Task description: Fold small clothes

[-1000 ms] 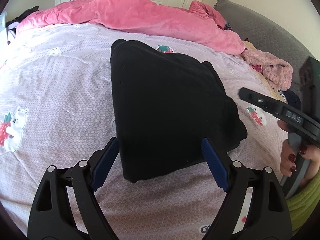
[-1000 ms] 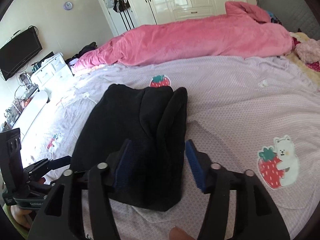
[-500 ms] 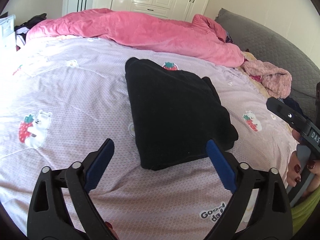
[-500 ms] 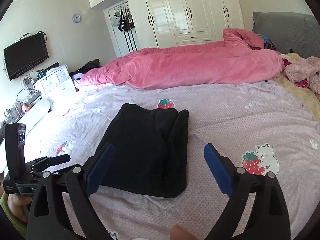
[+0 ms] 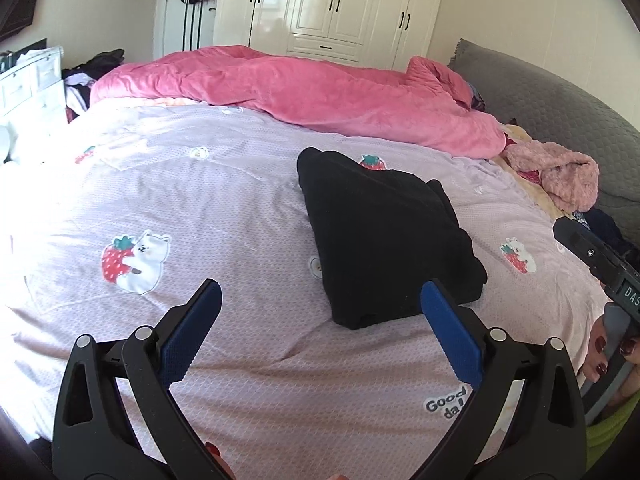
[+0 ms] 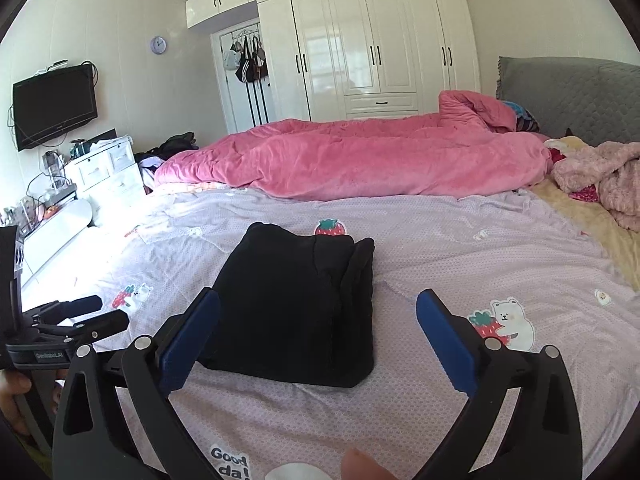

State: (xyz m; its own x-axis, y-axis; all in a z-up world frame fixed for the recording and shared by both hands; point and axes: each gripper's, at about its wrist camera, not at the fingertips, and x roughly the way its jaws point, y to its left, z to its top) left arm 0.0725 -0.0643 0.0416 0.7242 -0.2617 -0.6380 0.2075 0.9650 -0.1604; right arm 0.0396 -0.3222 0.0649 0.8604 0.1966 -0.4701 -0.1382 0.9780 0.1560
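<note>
A folded black garment (image 5: 384, 236) lies flat on the lilac bed sheet (image 5: 224, 216). It also shows in the right wrist view (image 6: 296, 308), a compact rectangle with stacked layers on its right edge. My left gripper (image 5: 320, 316) is open and empty, raised above the sheet, short of the garment's near edge. My right gripper (image 6: 318, 328) is open and empty, held back from the garment's near edge. The right gripper's side also shows in the left wrist view (image 5: 600, 264), and the left gripper's in the right wrist view (image 6: 68, 320).
A pink duvet (image 5: 300, 92) lies bunched along the far side of the bed. A pink fluffy garment (image 5: 560, 172) sits at the right by the grey headboard (image 5: 560, 104). White wardrobes (image 6: 380, 52) stand behind; a dresser (image 6: 100, 168) and wall TV (image 6: 54, 106) are left.
Both grippers have pulled back and up from the folded black garment. The right gripper's jaws have opened wide off it. The garment stays put.
</note>
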